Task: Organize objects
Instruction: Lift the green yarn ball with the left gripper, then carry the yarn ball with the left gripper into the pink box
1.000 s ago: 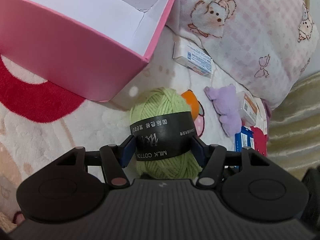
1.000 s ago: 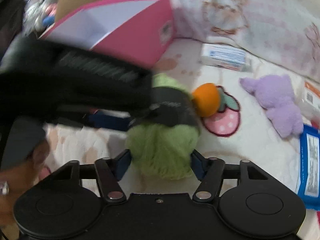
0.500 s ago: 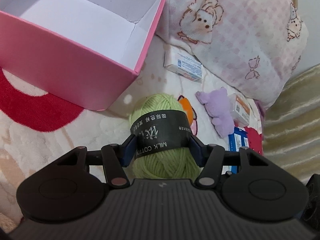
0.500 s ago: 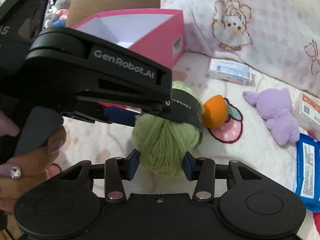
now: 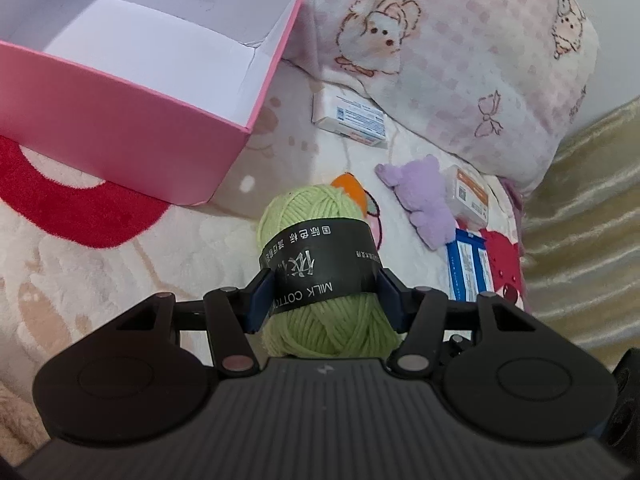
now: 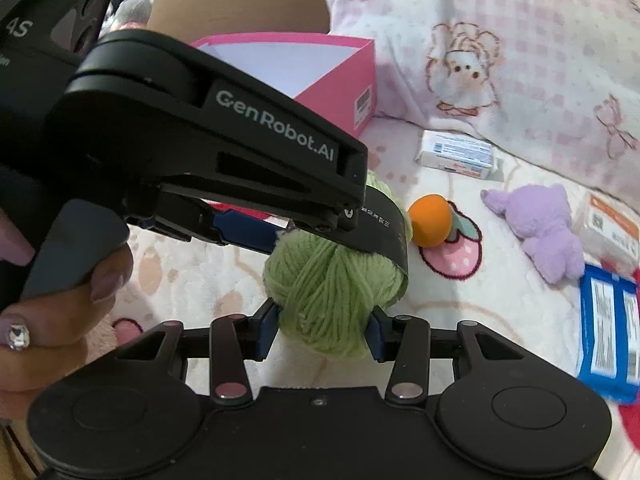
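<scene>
A green yarn ball [image 5: 316,212] with a black paper band is held above the fluffy blanket by both grippers. My left gripper [image 5: 325,300] is shut on the banded middle, its blue pads pressing the band's two sides. In the right wrist view the yarn ball [image 6: 328,280] hangs under the left gripper's black body, and one of that gripper's blue fingers [image 6: 244,234] shows at the ball's left. My right gripper [image 6: 323,332] is shut on the ball's near, bare end. An open pink box [image 5: 120,128] with a white inside stands at the upper left.
On the blanket lie an orange ball [image 6: 430,220], a purple plush toy [image 6: 548,232], a white carton [image 6: 456,152], a blue packet [image 6: 608,328] and an orange-white packet [image 5: 468,196]. A pink pillow [image 5: 460,60] lies behind them. A hand [image 6: 60,320] holds the left gripper.
My right gripper's jaws have narrowed from standing beside the yarn to pressing on it. Both grippers have risen a little with the ball, and more of the pink box's inside shows.
</scene>
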`<move>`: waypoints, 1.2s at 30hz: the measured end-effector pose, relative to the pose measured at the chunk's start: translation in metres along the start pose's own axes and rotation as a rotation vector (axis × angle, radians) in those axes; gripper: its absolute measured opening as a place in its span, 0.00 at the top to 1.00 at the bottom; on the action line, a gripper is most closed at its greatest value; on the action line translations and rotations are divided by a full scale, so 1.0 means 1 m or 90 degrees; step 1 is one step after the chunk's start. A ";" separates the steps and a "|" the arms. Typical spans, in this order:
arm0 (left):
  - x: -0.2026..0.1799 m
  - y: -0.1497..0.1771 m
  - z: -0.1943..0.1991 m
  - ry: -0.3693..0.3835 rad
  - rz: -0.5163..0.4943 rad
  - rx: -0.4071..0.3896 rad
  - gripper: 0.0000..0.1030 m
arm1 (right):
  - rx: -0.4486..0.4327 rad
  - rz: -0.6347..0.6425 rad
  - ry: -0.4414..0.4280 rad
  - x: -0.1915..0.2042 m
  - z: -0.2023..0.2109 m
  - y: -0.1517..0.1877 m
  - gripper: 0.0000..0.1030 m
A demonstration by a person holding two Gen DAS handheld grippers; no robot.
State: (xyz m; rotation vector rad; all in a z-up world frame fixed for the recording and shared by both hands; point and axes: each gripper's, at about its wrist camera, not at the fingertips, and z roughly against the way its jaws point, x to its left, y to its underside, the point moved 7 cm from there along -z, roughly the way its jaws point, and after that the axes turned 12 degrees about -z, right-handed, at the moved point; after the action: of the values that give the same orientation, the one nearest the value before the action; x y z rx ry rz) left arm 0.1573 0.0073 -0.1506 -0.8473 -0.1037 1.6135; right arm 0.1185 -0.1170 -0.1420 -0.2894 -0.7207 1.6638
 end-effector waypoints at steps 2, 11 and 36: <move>-0.004 0.002 0.003 -0.006 -0.016 0.007 0.48 | -0.012 -0.018 0.002 0.002 0.005 0.004 0.52; -0.020 0.001 0.030 -0.014 -0.075 0.003 0.48 | -0.054 -0.005 0.001 0.014 0.027 0.007 0.52; -0.036 -0.038 0.167 -0.110 -0.192 -0.111 0.47 | -0.165 0.075 -0.060 0.096 0.094 -0.044 0.52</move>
State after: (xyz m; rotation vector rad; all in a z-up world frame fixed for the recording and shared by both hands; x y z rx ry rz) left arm 0.0929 0.0495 0.0061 -0.7811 -0.4791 1.4030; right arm 0.0789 -0.0507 -0.0239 -0.4466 -1.0091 1.7046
